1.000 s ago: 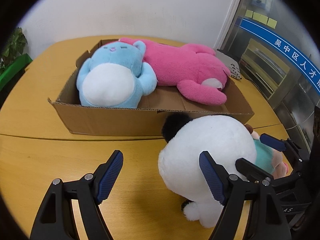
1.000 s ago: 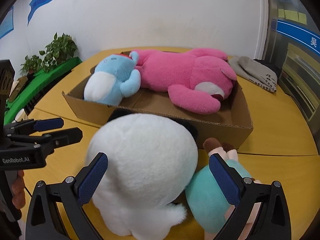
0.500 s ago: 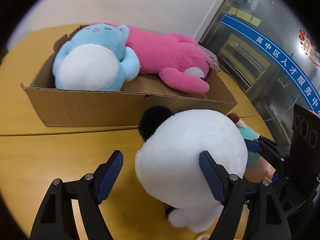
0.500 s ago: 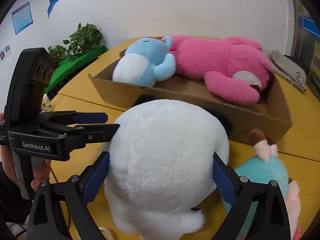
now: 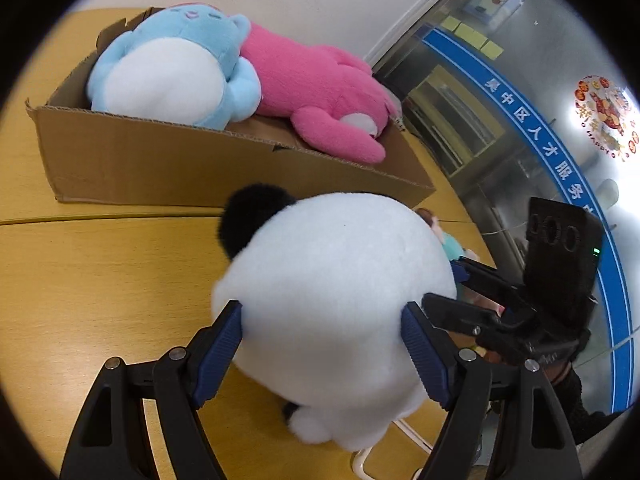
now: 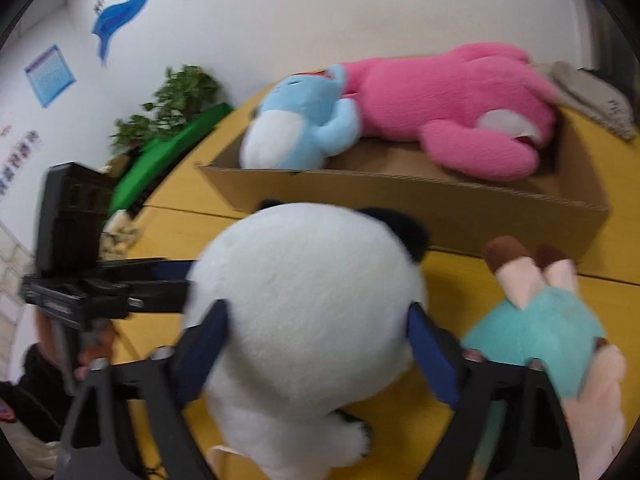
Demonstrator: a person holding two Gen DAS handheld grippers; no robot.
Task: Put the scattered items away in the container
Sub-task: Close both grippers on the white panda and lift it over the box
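A big white panda plush with black ears stands on the wooden table in front of a cardboard box. My left gripper has its blue pads pressed into the plush's sides. My right gripper squeezes the same plush from the other side. The box holds a blue plush and a pink plush. A teal plush with brown hair lies on the table right of the panda.
The yellow wooden table stretches left of the panda. A potted plant and green ledge stand beyond the table's left. A grey cloth lies behind the box. A glass cabinet wall is at the right.
Both grippers moved in around the white panda plush and closed on it from opposite sides. The views shifted and tilted toward the box.
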